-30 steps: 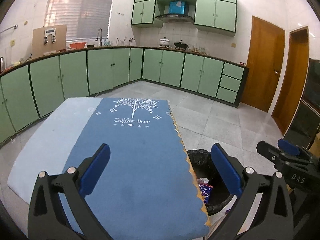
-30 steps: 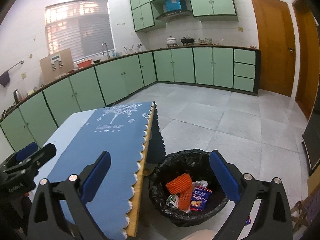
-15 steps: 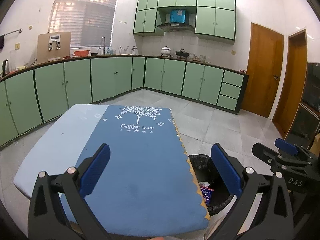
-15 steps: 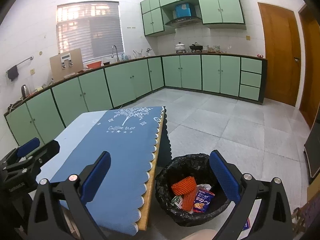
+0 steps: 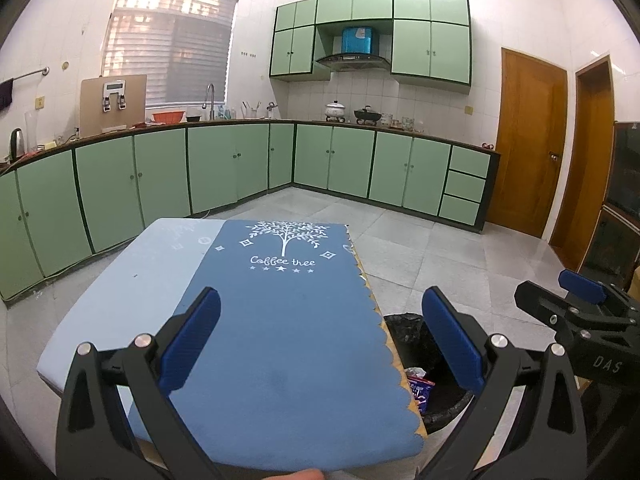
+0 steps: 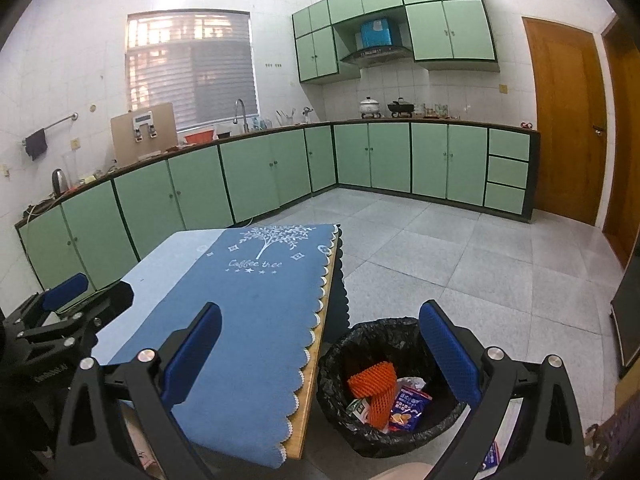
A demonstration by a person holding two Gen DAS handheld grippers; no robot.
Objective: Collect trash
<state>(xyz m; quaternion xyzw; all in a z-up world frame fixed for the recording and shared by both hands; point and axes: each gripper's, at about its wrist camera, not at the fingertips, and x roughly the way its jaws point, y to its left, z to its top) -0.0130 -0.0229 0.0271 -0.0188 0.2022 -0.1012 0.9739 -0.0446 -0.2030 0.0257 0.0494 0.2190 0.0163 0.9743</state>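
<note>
Right wrist view: the right gripper (image 6: 320,348) hangs above the near edge of one desk (image 6: 312,364), its two blue fingers (image 6: 194,354) spread wide apart with nothing between them. One black-lined trash bin (image 6: 360,340) stands on the floor just beside the desk's right edge. Inside it lie one orange foam net (image 6: 374,386), one blue snack packet (image 6: 408,406) and one small green-and-white wrapper (image 6: 360,408), touching each other. One blue cloth (image 6: 256,300) printed with a white tree covers the desk. At the left, the left gripper (image 5: 320,336) is likewise spread wide and holds nothing.
</note>
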